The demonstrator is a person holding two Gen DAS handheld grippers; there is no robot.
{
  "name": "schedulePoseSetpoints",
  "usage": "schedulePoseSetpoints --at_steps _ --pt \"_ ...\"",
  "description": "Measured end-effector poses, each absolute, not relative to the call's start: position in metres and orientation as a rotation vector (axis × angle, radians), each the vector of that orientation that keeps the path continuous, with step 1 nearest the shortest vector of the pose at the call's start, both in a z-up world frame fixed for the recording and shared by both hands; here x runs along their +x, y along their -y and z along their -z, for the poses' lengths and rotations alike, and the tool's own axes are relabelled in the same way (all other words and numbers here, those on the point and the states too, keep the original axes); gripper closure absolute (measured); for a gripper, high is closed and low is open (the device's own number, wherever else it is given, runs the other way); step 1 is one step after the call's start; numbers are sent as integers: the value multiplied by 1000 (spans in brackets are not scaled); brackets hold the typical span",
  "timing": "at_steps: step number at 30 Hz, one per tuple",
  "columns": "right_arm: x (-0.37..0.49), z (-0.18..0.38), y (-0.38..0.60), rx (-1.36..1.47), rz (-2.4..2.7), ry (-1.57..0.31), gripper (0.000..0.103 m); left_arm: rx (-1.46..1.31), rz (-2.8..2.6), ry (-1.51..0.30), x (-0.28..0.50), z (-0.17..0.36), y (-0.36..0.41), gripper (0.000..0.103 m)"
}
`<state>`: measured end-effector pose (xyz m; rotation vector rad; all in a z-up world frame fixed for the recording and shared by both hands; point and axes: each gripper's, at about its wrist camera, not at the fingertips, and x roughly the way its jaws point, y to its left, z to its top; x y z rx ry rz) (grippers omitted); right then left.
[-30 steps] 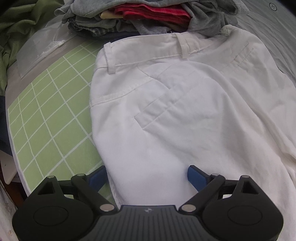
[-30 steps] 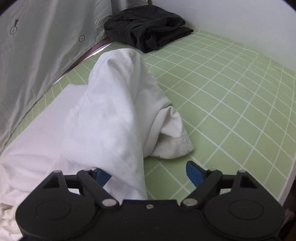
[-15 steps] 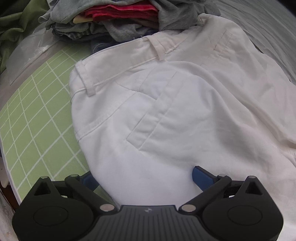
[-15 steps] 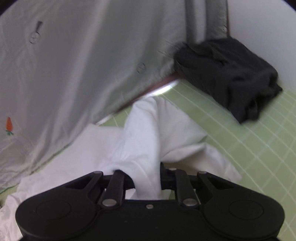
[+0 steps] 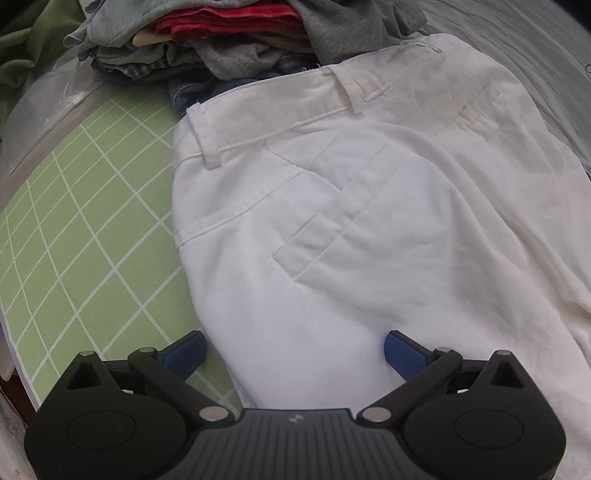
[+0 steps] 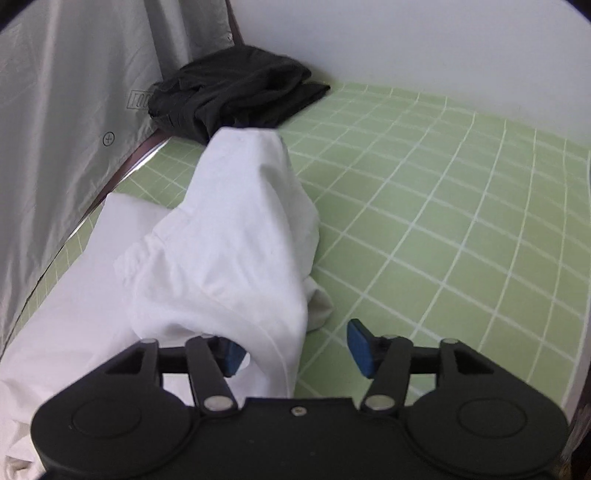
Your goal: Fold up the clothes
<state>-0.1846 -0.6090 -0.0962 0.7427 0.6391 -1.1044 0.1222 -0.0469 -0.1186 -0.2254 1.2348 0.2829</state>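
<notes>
White trousers (image 5: 369, 221) lie on the green grid mat (image 5: 92, 229), waistband toward the far clothes pile. My left gripper (image 5: 293, 350) is open, its blue pads astride the cloth near the seat, low over it. In the right wrist view a bunched trouser leg (image 6: 240, 240) lies heaped on the mat (image 6: 443, 221). My right gripper (image 6: 293, 349) is open; the cloth lies between the jaws against the left pad, and the right pad stands free over the mat.
A pile of unfolded clothes (image 5: 240, 33) in grey, red and plaid sits beyond the waistband. A folded black garment (image 6: 236, 92) lies in the far corner by the wall. A grey sheet (image 6: 66, 110) hangs at the left. The mat's edge (image 5: 22, 369) is near left.
My right gripper was shut on the trouser leg and lifted it half a second ago; now it is open and the leg lies heaped on the mat. My left gripper stayed open over the trousers.
</notes>
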Motion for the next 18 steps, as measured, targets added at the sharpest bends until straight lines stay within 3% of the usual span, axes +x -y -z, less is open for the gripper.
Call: schedulePoseSetpoints --at_steps 5,7,11,12,13,15,18 --pt "-137 76 595 312 1060 -769 31 -268 -305 -1220 124 118 36 5" --pt "-120 73 589 191 995 -790 24 -285 -317 -1211 124 117 32 5" --pt "-92 79 585 76 943 -851 27 -286 -326 -1202 122 118 32 5" --pt "-87 80 586 56 946 -858 36 -286 -328 -1200 121 118 32 5" --pt "-85 80 588 57 946 -857 60 -287 -327 -1198 121 118 32 5" --pt "-91 73 595 102 952 -820 97 -285 -326 -1196 119 118 31 5" --pt "-118 48 601 163 1048 -682 100 -291 -326 -1204 118 117 32 5"
